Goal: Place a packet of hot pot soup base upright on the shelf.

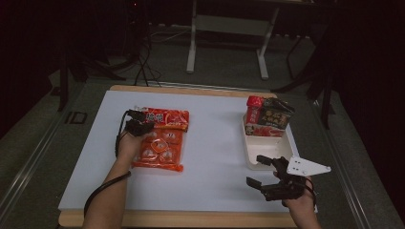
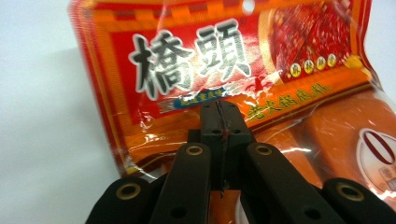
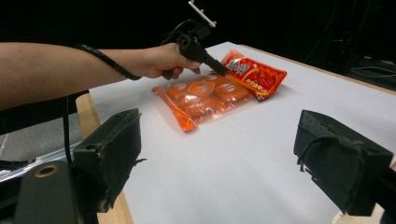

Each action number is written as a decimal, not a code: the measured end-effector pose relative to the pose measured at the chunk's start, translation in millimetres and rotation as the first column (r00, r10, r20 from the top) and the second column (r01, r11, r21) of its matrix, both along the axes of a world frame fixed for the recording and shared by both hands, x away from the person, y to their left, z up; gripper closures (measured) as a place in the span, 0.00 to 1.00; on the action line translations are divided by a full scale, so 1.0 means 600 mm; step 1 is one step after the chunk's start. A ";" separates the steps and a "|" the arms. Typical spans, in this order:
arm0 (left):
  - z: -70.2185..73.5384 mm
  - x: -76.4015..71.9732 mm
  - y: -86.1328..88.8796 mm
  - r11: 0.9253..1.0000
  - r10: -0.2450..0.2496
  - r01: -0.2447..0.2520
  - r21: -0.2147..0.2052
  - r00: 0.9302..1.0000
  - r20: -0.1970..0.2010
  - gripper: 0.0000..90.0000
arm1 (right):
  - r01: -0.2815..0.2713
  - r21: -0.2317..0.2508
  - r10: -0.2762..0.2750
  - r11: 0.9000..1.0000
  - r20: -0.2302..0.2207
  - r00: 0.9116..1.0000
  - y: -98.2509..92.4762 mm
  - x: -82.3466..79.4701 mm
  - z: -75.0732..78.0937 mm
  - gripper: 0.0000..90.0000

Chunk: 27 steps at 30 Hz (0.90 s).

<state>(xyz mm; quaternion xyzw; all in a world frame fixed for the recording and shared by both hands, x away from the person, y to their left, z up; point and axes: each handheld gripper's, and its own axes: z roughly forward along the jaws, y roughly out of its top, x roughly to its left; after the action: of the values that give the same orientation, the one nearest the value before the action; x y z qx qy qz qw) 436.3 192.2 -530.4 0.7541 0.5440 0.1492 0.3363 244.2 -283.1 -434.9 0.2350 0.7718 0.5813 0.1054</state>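
An orange and red snack bag (image 1: 160, 140) with several round orange pieces inside lies flat on the left half of the white board (image 1: 215, 143). My left gripper (image 1: 138, 125) is shut, and its tips rest on the bag (image 2: 261, 60) just below the red printed header. Whether any film is pinched between the jaws I cannot tell. The right gripper view shows that left gripper (image 3: 210, 63) angled down onto the bag (image 3: 219, 91). My right gripper (image 1: 256, 170) hovers open near the board's front right, with nothing between its fingers (image 3: 107, 149).
A white tray (image 1: 267, 155) stands at the right of the board, with a red and a dark food packet (image 1: 267, 119) standing in its far end. The board lies on a wooden table (image 1: 191, 219). Beyond it are a stand's legs (image 1: 191, 52) and cables on the floor.
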 end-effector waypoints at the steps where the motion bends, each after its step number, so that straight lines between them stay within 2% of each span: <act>1: 0.000 -0.001 -0.001 1.000 -0.008 0.008 0.001 1.000 -0.001 1.00 | -0.001 0.000 0.001 1.000 0.000 1.000 0.000 0.000 0.000 0.16; 3: 0.001 -0.004 -0.007 1.000 -0.025 0.025 0.001 1.000 0.002 1.00 | -0.001 0.001 0.001 1.000 0.000 1.000 0.000 0.000 0.000 0.16; 8: 0.002 -0.013 -0.015 0.999 -0.015 0.015 0.031 1.000 0.011 1.00 | -0.003 0.000 0.003 1.000 0.001 1.000 0.001 -0.001 0.001 0.16; 13: 0.001 -0.022 -0.014 0.999 -0.023 0.022 0.032 1.000 0.012 1.00 | -0.003 0.001 0.003 1.000 0.004 1.000 0.001 -0.003 0.002 0.16; 16: 0.003 -0.023 -0.013 0.999 -0.030 0.030 0.030 1.000 -0.008 1.00 | -0.004 0.003 0.004 1.000 0.003 1.000 0.000 -0.002 0.002 0.16; 18: 0.005 -0.026 -0.016 0.998 -0.039 0.039 0.053 0.999 -0.006 1.00 | -0.004 0.006 0.004 1.000 0.001 1.000 0.000 -0.002 0.002 0.16; 23: 0.004 -0.037 -0.014 0.999 -0.035 0.036 0.027 0.999 -0.012 1.00 | -0.003 0.009 0.003 1.000 0.002 1.000 0.000 -0.003 0.003 0.16; 27: 0.004 -0.049 -0.014 0.998 -0.047 0.048 0.029 0.999 -0.011 1.00 | -0.007 0.006 0.007 1.000 0.002 1.000 0.002 -0.003 0.003 0.16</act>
<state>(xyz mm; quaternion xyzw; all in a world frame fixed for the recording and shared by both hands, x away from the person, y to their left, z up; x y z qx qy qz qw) 406.8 183.7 -528.2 0.7724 0.5256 0.1449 0.3259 242.1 -282.2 -433.3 0.2321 0.7708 0.5842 0.1035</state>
